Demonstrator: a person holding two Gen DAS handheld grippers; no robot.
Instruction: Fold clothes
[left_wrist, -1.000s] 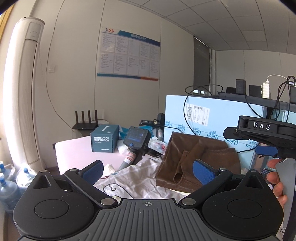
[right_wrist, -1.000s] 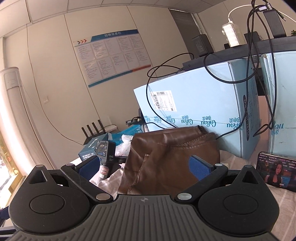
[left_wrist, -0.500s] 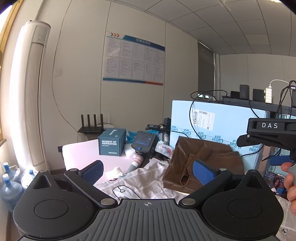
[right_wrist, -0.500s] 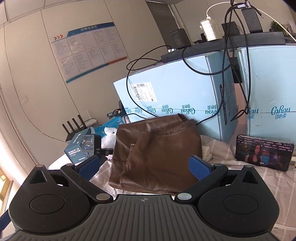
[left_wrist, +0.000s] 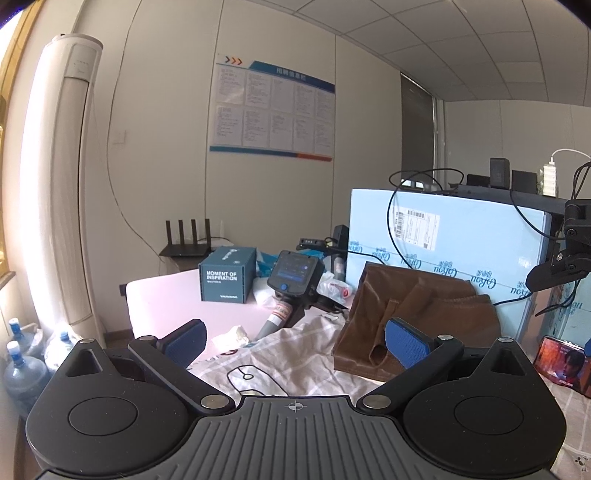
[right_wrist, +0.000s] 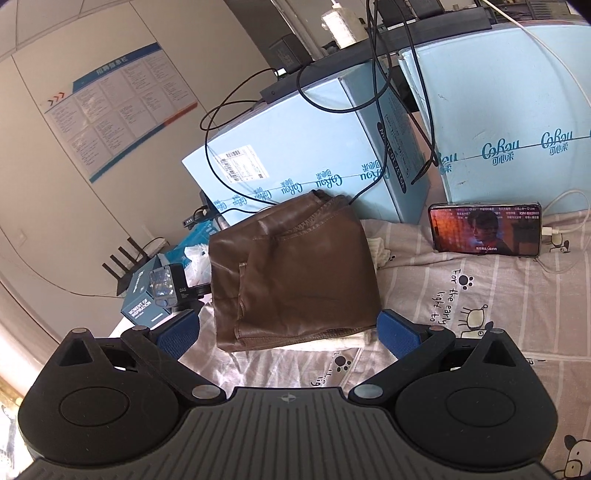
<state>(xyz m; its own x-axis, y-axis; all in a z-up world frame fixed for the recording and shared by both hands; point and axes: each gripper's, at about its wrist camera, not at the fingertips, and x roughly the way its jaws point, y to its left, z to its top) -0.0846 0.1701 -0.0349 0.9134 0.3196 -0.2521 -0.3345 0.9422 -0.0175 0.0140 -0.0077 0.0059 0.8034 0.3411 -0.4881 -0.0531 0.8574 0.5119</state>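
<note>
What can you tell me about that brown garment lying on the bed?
The brown garment looks like smooth, slightly shiny leather-like fabric with stitched seams. It is folded into a rough rectangle of several layers, lying flat on the printed sheet. Its far edge is close to the blue box; I cannot tell whether they touch. A black cable runs to that edge. Both grippers are open and apart from it.
</note>
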